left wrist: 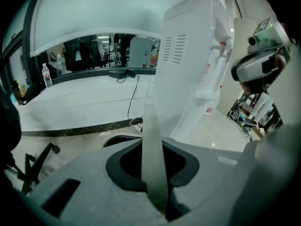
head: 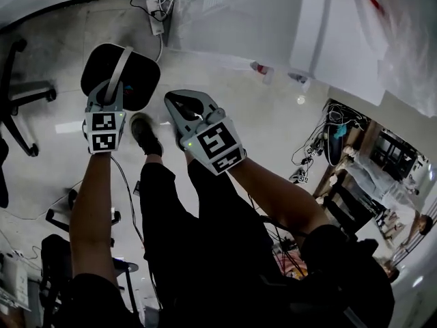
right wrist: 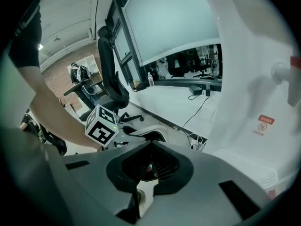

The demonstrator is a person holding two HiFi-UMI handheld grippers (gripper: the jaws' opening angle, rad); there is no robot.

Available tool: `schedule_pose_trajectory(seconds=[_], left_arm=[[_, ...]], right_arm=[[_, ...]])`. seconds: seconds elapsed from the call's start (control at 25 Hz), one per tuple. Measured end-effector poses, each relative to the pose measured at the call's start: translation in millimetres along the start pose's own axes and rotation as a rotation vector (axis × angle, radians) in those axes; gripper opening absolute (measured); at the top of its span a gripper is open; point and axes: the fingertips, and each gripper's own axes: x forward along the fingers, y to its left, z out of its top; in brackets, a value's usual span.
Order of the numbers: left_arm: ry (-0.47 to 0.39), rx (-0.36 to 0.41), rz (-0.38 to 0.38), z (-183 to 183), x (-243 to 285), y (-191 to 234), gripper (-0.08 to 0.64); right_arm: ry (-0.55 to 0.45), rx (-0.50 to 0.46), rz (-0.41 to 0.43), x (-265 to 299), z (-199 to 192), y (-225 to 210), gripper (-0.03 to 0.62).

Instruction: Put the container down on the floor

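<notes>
A black container [head: 140, 80] with a pale grey strap handle [head: 121, 63] hangs just off the pale floor at the upper left of the head view. My left gripper [head: 109, 93] is shut on that handle. In the left gripper view the handle [left wrist: 153, 140] runs up between the jaws, with the container's rim [left wrist: 117, 138] just beyond. My right gripper [head: 183, 105] hovers beside the container, to its right, with its jaws together and nothing held. In the right gripper view my right gripper [right wrist: 150, 147] points at the container's rim [right wrist: 153, 136] and at the left gripper's marker cube [right wrist: 100, 126].
My shoe [head: 145, 134] stands on the floor between the grippers. An office chair [head: 20, 101] is at the left. A power strip with cables [head: 157, 16] lies at the back. A tall white appliance [head: 328, 26] stands at the right, with tangled cables [head: 334, 142] below it.
</notes>
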Motion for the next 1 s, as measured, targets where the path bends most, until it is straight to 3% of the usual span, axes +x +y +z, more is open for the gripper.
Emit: schedule_pose_trajectory(seconds=[0.52, 0.72, 1.0], left_arm=[[0.036, -0.009, 0.02, -46.7, 59.4, 20.2, 0.06], [0.027, -0.05, 0.044, -57.9, 63.5, 33.4, 0.06], [0.052, -0.016, 0.058, -80.0, 52.6, 35.3, 0.064]], right_arm=[[0.029, 0.032, 0.001, 30.0, -50.5, -6.0, 0.005], [0.062, 0.04, 0.003, 32.2, -76.1, -6.0, 0.006], [0.07, 0.05, -0.001, 35.9, -82.8, -0.8, 0.006]])
